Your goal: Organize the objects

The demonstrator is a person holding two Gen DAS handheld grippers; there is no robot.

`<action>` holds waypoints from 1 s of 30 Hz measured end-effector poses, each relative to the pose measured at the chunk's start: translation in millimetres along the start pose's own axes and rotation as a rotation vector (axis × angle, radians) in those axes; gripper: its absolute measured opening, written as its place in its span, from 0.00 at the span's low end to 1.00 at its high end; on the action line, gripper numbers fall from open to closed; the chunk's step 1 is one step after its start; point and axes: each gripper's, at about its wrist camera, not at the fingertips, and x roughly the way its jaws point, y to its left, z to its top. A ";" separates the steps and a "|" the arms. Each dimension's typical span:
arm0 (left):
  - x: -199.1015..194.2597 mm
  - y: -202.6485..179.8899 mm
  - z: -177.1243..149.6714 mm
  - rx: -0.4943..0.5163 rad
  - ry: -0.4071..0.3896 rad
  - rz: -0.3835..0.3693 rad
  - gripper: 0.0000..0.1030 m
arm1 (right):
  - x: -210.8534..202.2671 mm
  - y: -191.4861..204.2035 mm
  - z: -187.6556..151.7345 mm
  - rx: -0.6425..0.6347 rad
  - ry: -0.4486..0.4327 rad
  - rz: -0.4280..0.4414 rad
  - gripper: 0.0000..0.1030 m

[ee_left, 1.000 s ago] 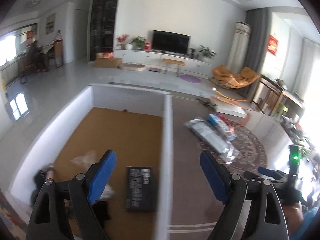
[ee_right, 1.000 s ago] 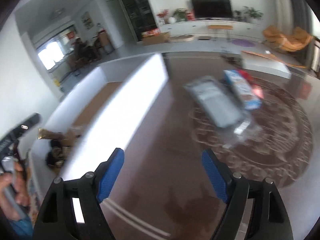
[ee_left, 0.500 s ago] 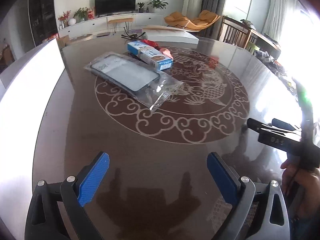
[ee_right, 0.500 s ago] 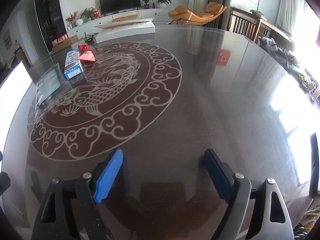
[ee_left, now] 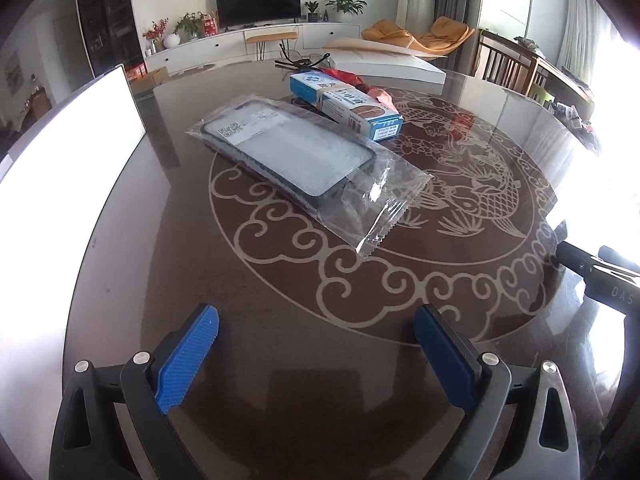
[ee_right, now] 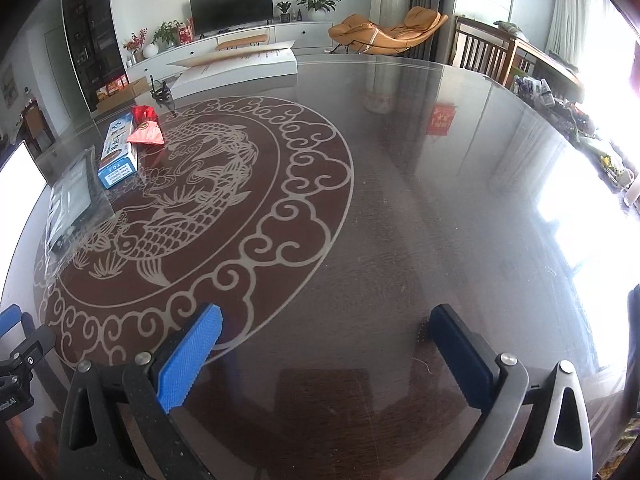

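Left wrist view. A dark, glossy round tabletop [ee_left: 280, 360] bears a pale fish-and-cloud medallion; a living room with a television [ee_left: 258, 2] lies behind. One phone case [ee_left: 288, 152], dark-rimmed with a white label, lies sealed in a clear bag on the medallion's left part. One blue-and-white carton [ee_left: 346, 106] lies just behind it, touching a red packet [ee_left: 360, 82]. A white panel [ee_left: 60, 184] stands at the left edge. The left claw [ee_left: 316, 344] hangs above bare tabletop, jaws wide, nothing between them.

Right wrist view. This view alone shows the tabletop's bare right half and a flat white box [ee_right: 240, 66] at its far rim. The three items sit far left. The right claw [ee_right: 326, 340] is opening, jaws wide, nothing between them.
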 end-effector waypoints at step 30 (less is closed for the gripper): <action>1.3 -0.7 0.3 0.007 0.007 -0.008 1.00 | 0.1 0.2 0.1 0.001 -0.001 0.000 1.00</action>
